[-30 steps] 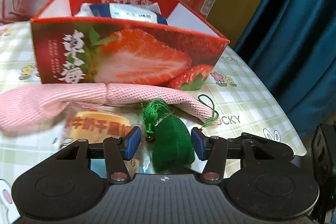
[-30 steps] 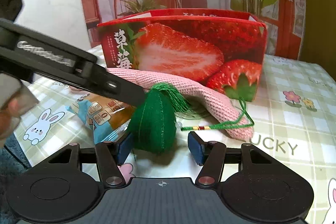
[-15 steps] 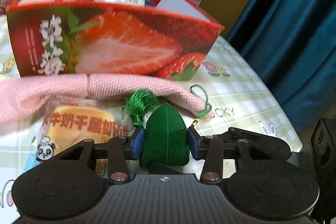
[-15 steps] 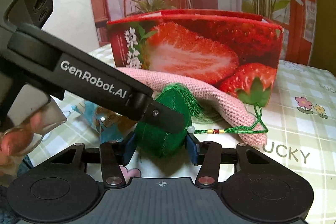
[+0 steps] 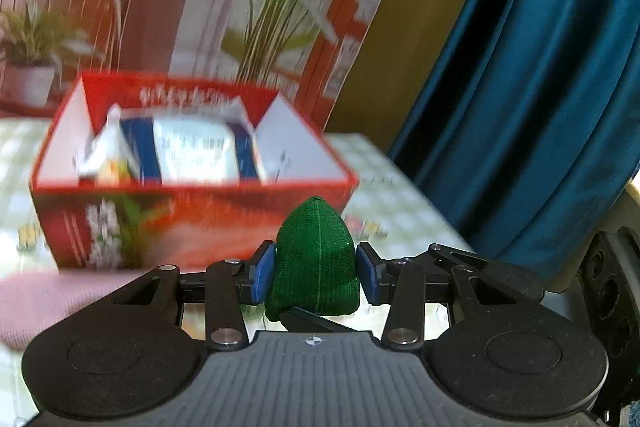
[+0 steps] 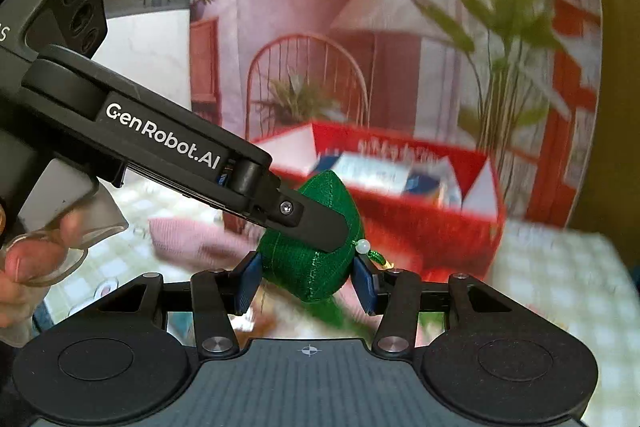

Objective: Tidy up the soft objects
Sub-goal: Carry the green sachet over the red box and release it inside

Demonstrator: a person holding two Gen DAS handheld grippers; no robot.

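Observation:
A green fabric pouch (image 5: 315, 259) with a tassel and cord is held in the air between both grippers. My left gripper (image 5: 315, 273) is shut on it. My right gripper (image 6: 307, 279) is shut on the same pouch (image 6: 308, 271) from another side, and the left gripper's finger lies across the pouch in that view. The red strawberry box (image 5: 192, 219) stands ahead and below, open at the top, with blue and white packets inside; it also shows in the right wrist view (image 6: 420, 211). A pink knitted cloth (image 5: 52, 295) lies on the table in front of the box.
The table has a green checked cloth (image 5: 400, 223). A blue curtain (image 5: 520, 87) hangs to the right. A printed backdrop with a chair and plants stands behind the box. The views are motion blurred.
Both grippers closed on the green pouch and lifted it off the table. The box now sits lower in both views, with its inside showing.

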